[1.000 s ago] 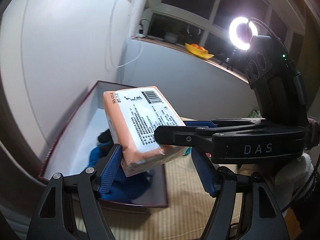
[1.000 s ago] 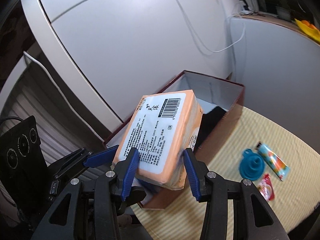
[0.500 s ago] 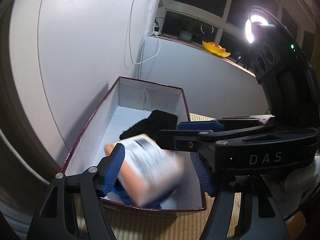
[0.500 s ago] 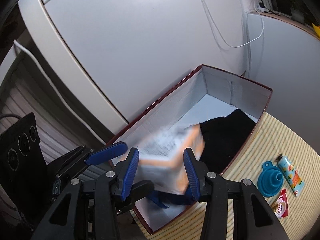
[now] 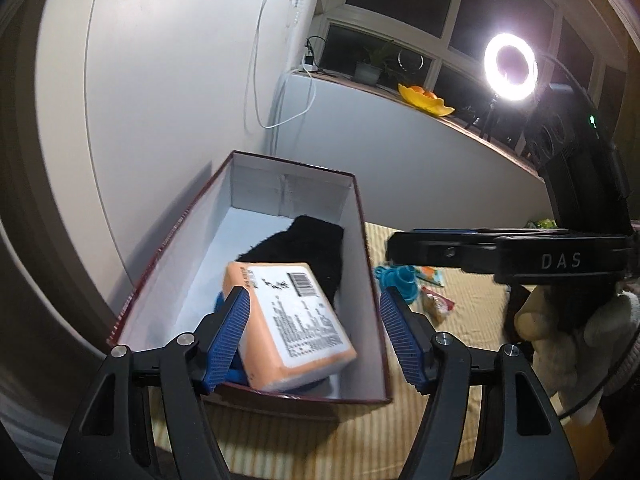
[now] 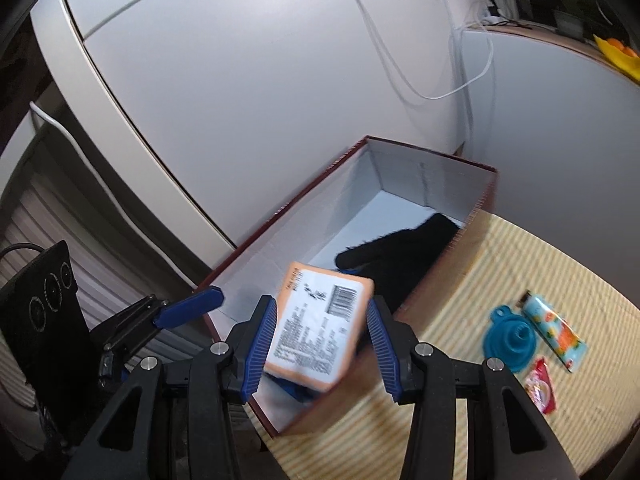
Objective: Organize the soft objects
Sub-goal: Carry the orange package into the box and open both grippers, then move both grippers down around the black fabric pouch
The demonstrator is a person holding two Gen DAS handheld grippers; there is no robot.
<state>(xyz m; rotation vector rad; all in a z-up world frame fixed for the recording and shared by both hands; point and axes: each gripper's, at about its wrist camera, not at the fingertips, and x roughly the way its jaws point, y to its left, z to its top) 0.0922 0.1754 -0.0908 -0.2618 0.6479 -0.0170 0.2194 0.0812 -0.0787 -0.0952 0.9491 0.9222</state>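
We are watching the orange tissue pack [image 6: 320,328], held high a second ago, now lying in the box [image 5: 360,240] on the blue cloth; the right gripper [image 6: 320,344] is opening off it, the left gripper [image 5: 312,340] standing wide and empty.

- Orange pack [image 5: 288,320] covers most of the blue cloth [image 5: 219,301] under it; I can't identify that cloth.
- Pack label print too small to read.
- Small packets [image 6: 541,386] on tabletop [image 6: 520,272] blurred.
- Funnel [image 5: 396,280] partly hidden behind box wall [image 5: 370,280].
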